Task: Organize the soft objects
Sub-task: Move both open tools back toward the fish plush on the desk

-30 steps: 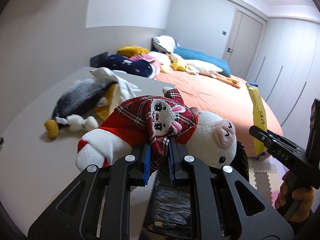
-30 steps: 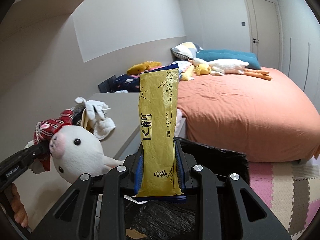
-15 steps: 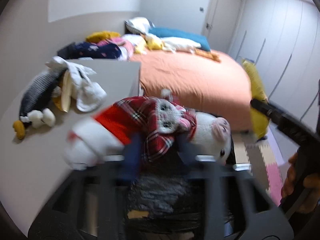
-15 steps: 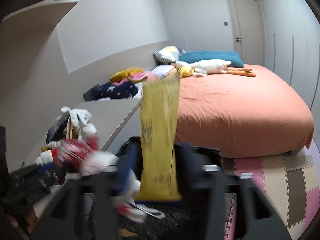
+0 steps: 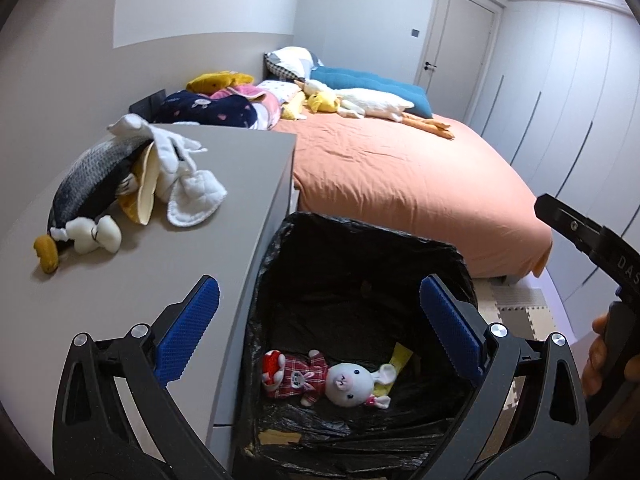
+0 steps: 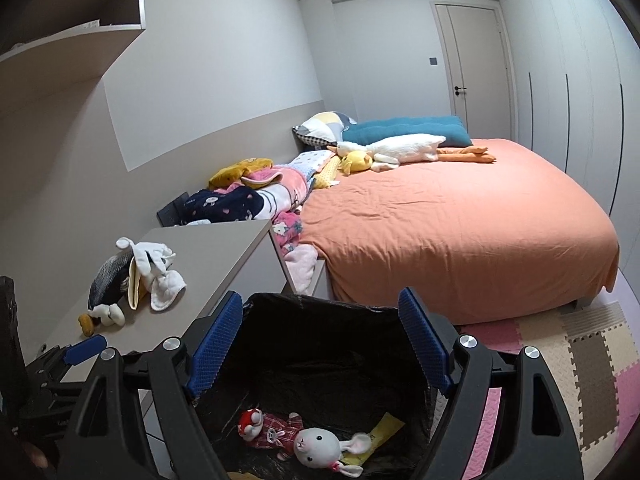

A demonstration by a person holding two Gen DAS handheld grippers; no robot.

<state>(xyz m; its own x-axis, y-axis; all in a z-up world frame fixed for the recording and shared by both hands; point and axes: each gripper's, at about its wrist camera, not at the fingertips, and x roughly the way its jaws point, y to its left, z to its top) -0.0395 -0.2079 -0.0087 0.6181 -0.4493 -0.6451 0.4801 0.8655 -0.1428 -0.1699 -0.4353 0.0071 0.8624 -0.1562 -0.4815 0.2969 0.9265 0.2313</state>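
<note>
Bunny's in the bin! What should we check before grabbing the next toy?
1. Bunny doll lies at the bottom of the black-lined bin: ok.
2. Yellow packet lies there too, under the bunny: ok.
3. Left gripper has nothing between its fingers, jaws opening: ok.
4. Right gripper has nothing between its fingers, jaws opening: ok.
5. Soft toy pile waits on the grey cabinet top: ok.
6. How many toys are in that pile: cannot tell.
</note>
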